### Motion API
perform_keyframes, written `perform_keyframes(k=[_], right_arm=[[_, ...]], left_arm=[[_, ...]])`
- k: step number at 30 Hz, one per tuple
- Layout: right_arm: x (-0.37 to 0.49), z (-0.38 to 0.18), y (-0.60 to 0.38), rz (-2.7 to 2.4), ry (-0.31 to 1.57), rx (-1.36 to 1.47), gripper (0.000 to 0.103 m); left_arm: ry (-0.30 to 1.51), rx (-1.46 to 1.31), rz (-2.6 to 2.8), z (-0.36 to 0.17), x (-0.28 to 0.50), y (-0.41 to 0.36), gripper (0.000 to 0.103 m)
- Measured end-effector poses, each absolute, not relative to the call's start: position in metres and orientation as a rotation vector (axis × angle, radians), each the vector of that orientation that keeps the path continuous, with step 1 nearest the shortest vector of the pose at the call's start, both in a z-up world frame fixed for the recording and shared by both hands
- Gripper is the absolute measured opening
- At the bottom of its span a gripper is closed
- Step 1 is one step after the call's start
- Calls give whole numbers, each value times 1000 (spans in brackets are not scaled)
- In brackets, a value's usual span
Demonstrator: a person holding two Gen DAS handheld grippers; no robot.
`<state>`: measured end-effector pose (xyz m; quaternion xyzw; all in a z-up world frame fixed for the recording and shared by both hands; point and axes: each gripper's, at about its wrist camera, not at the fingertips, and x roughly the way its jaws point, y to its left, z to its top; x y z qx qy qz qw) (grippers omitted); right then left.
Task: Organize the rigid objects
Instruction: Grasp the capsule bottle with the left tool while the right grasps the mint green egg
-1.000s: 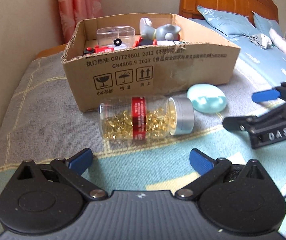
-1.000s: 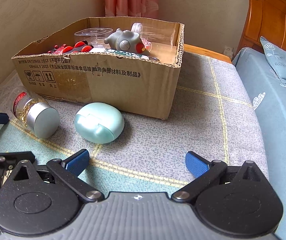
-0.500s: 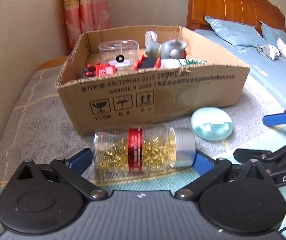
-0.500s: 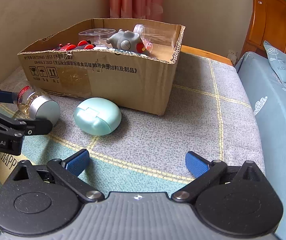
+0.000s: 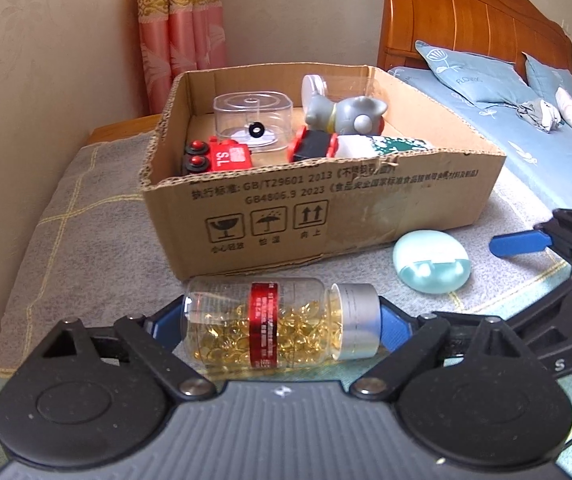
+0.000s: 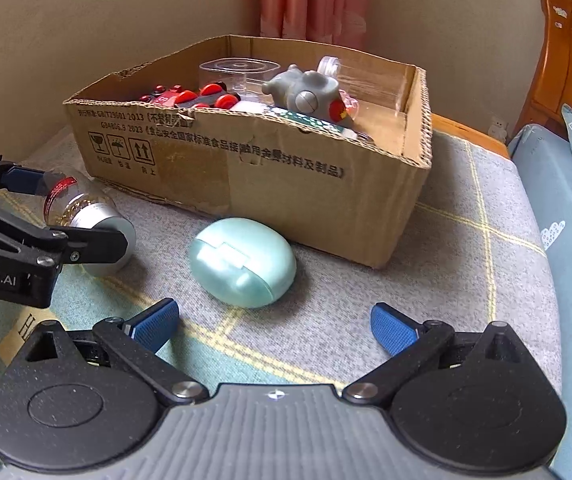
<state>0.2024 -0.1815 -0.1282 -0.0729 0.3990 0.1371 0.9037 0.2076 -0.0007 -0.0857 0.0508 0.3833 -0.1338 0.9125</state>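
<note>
The left gripper (image 5: 282, 322) fills the bottom of its own view, pitched downward, its blue pads (image 5: 396, 326) at either end of a capsule bottle (image 5: 282, 326) lying crosswise between them. Its jaws are closing; whether the pads already press on the bottle cannot be told. In the right wrist view it enters from the left edge. The right gripper (image 6: 274, 326) sits low in its own frame, also angled downward, jaws spread wide with nothing between its blue pads (image 6: 392, 330). In the left wrist view it reaches in from the right edge.
</note>
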Motion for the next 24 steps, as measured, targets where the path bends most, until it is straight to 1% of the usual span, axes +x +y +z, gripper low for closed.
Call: perform_keyframes(k=[4,9,10,11,12,13,19,24], right_arm=[[212,-128,-169,328,801,-175,102],[215,-126,-164,364,785,-181,89],[214,-125,-164,372,779,-179,85],[212,-123,-164,373,778,-178,75],[211,-122,-163,367,781,-183,68],[210,-120,-163,367,786,-184,64],[207,-115,-160,364,824,-220,63],[195,-98,-164,406,818,-250,63]], left_arm=[[797,103,-261,-84,208,8,93],[798,127,-267,-80,207,17,93],[798,133,-270,-79,207,18,93],[798,140,-273,-79,207,19,93],[797,145,-275,-78,206,19,93],[795,151,-279,-78,206,19,93],[802,181,-318,-68,204,17,93],[788,202,-359,-48,197,16,93]])
